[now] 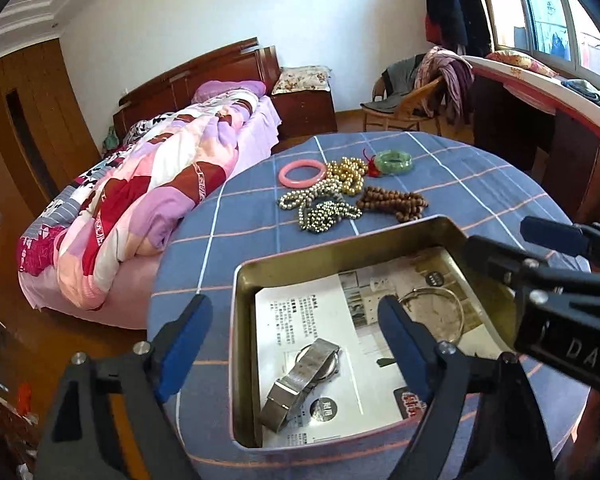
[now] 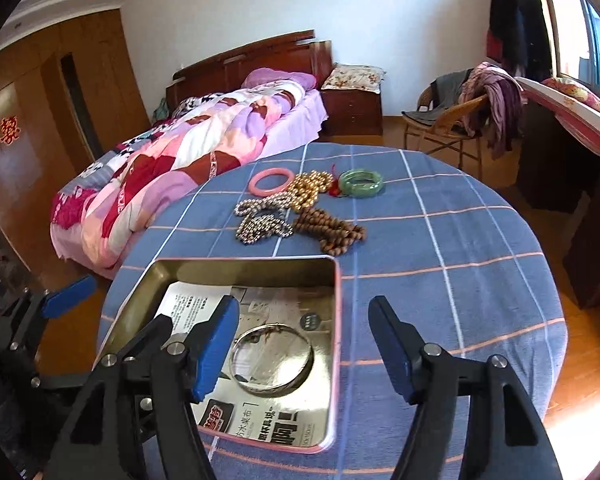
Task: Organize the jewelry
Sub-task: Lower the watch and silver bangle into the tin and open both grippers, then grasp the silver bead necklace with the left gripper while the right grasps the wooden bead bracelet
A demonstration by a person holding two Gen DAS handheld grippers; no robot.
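left hand-held gripper (image 1: 296, 344) released | right hand-held gripper (image 2: 304, 344) released | watch (image 1: 300, 380) band runs diagonally

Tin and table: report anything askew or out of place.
The watch lies on its side, strap folded, in the tin. The silver, gold and brown bead strands form one overlapping heap. Nothing looks damaged.

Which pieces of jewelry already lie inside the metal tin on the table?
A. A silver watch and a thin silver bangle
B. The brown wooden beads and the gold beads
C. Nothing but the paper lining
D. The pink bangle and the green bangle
A: the silver watch and the thin silver bangle rest on the paper inside the metal tin, while the bangles and bead strings lie outside on the cloth.
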